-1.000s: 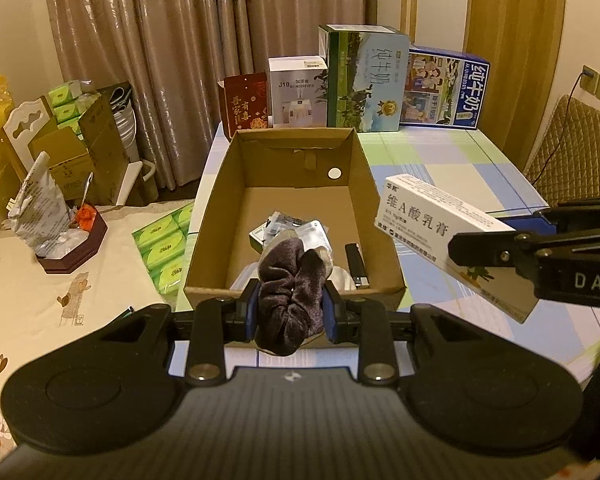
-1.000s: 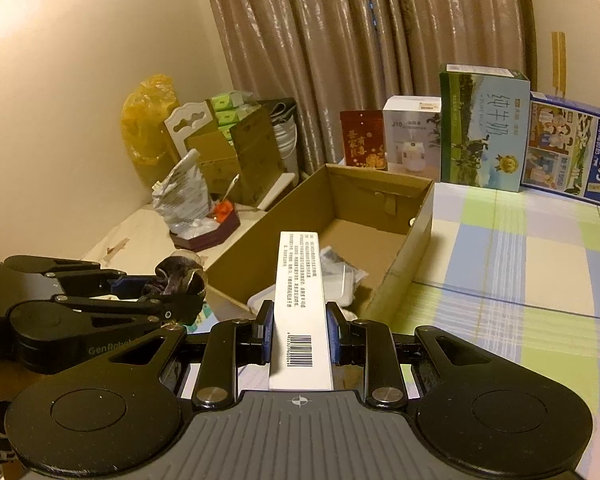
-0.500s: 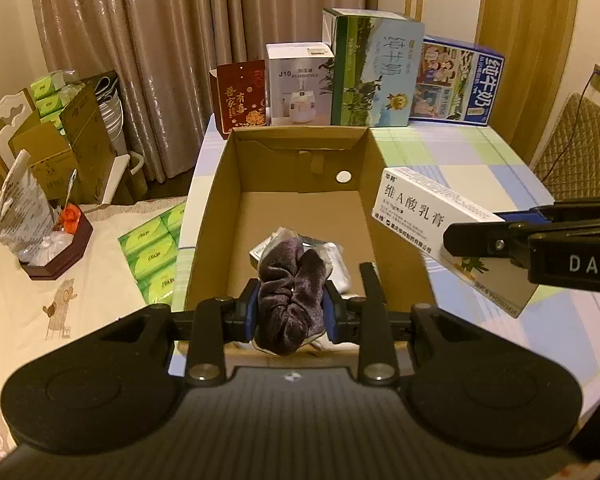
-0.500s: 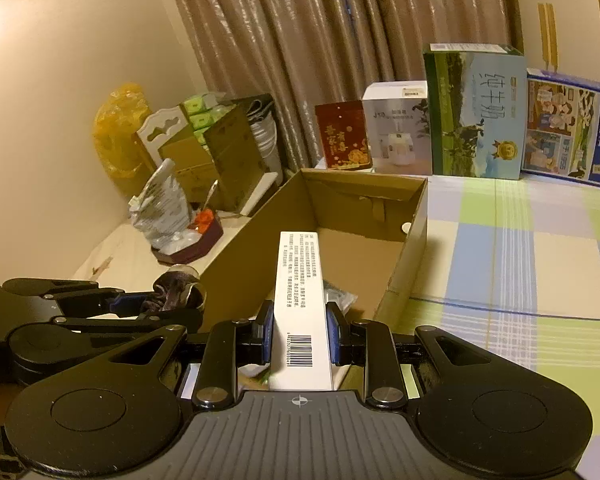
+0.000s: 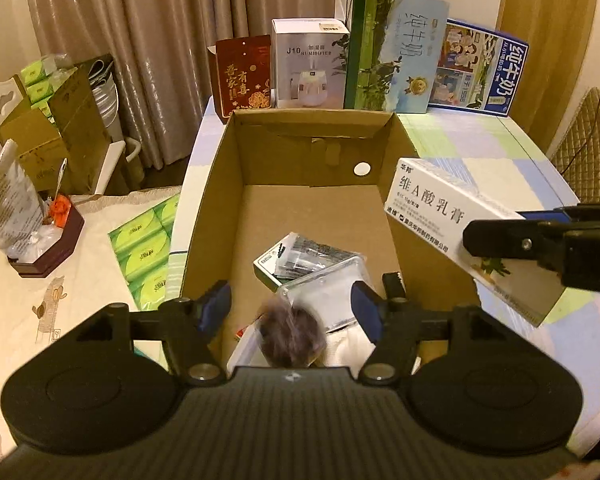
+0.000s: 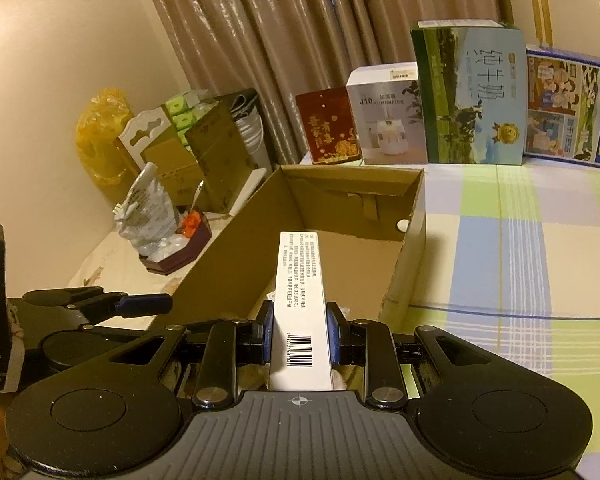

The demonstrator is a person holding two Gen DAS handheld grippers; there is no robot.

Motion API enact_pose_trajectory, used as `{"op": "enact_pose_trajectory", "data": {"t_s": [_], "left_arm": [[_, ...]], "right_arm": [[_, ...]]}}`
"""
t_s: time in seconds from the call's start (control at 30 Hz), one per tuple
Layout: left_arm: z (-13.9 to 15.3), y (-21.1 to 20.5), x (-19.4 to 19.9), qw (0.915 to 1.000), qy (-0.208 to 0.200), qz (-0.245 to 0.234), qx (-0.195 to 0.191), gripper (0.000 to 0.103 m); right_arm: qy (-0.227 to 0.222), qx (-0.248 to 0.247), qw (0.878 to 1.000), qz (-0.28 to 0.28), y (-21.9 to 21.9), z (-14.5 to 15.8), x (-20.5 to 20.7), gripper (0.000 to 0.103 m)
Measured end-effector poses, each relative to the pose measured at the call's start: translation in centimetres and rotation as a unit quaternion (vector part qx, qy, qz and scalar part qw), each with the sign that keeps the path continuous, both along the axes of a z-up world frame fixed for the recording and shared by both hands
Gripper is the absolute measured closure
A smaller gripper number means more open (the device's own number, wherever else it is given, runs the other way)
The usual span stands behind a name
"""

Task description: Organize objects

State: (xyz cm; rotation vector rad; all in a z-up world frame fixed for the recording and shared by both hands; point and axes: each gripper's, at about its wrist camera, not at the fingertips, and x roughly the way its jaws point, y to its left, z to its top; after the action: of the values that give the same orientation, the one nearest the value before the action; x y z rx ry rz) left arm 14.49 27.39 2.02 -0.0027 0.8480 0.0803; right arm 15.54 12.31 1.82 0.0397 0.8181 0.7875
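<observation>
An open cardboard box (image 5: 220, 216) is seen at the table's left edge. Over its right wall a white ointment carton (image 6: 302, 308) is clamped by the right gripper (image 6: 300, 334). The left gripper (image 5: 290, 306) is opening — a blurred dark scrunchie (image 5: 292, 336) sits loose between its jaws, above the box's near end.

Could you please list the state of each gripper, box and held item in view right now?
Left gripper: jaws opening, nothing pressed between them.
Dark scrunchie: released, blurred, dropping into the box.
Cardboard box: open-topped, partly filled.
Right gripper: shut on the white carton.
White carton: held lengthwise, over the box.
Milk cartons: upright, closed.
</observation>
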Motion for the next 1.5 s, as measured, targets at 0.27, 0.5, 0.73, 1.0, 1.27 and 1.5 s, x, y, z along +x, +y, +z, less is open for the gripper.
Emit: {"op": "enact_pose_trajectory", "data": {"t_s": [0.27,0.5,0.73,1.0,1.27,1.5], "left_arm": [[0.4,0.2,-2.1,0.9998,-0.003,0.007,0.020,0.040],[1.0,0.3,-3.5,0.9998,-0.013,0.012,0.013,0.036],[1.5,0.3,-4.8,0.9995,-0.024,0.018,0.014,0.033],[2.3,-0.7,-7.3,0.9987,-0.040,0.031,0.003,0.018],[2.4,-2.2,-10.6,0.9980,-0.044,0.043,-0.011,0.004],[3.4,-3.3,-13.7,0.9966,-0.053,0.057,-0.027,0.001]], "right_arm": [[0.009,0.004,1.000,0.001,0.2,-0.4,-0.2,0.080],[0.014,0.022,1.000,0.005,1.2,-0.4,-0.1,0.080],[0.022,0.045,0.999,-0.013,-0.5,-0.7,-0.3,0.041],[0.029,0.048,0.998,-0.030,-4.5,-0.1,-2.5,0.033],[0.022,0.026,0.999,-0.035,-7.7,0.1,-6.8,0.018],[0.012,0.013,0.999,-0.049,-9.6,1.1,-9.7,0.002]]}}
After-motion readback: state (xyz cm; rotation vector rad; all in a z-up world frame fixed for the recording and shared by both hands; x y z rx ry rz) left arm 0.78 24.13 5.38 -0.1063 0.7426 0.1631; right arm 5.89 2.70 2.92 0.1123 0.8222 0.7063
